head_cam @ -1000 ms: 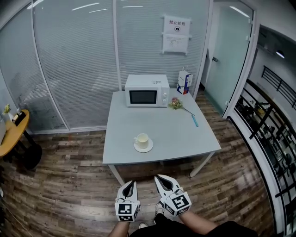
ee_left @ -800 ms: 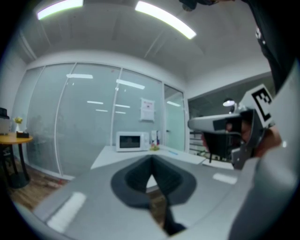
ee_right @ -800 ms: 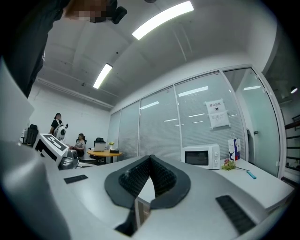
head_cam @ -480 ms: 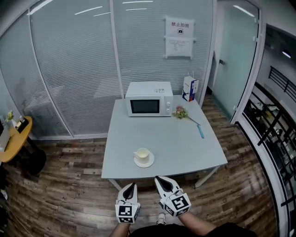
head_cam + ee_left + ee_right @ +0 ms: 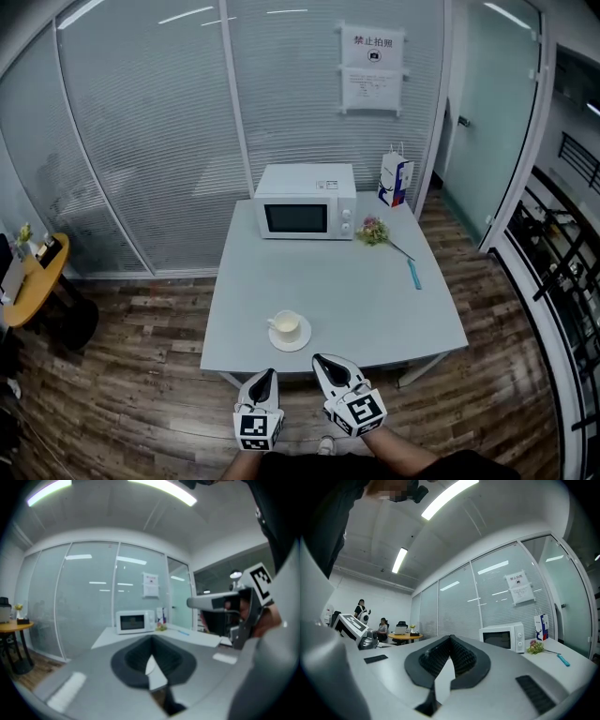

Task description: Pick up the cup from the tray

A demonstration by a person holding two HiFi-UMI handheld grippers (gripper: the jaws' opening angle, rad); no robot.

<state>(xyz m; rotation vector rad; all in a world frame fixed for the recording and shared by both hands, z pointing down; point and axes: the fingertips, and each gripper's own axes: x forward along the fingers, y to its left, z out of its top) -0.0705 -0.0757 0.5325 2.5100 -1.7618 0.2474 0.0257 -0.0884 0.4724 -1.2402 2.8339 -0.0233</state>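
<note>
Head view: steep look down on a grey table (image 5: pixel 356 300) standing on a wood floor (image 5: pixel 141 394), far edge against a glass wall (image 5: pixel 150 141) with blinds and a posted notice (image 5: pixel 372 61). Cup (image 5: pixel 285 325) upright on a saucer (image 5: pixel 302 343), near the table's front edge, left of middle; untouched, apart from both tools. Microwave (image 5: pixel 305 202) at the far edge, door facing this way. Bag (image 5: pixel 396 179) at the far right corner, flowers (image 5: pixel 372 230) just right of the microwave, blue pen (image 5: pixel 415 275) near the right edge. Yellow round table (image 5: pixel 37 277) off at the far left. Left gripper (image 5: pixel 267 373) and right gripper (image 5: pixel 319 359) low in frame, side by side, over the floor just short of the table's front edge, tips toward the table; marker cubes at the rear of each, a forearm behind the right one. Left gripper view: jaws closed tip to tip, nothing between them; beyond, the tabletop with the microwave at its far end, and the right gripper alongside at right. Right gripper view: jaws likewise pressed together, holding nothing; microwave, bag, flowers and pen beyond at right. Two people at a desk in the far background at left.
</note>
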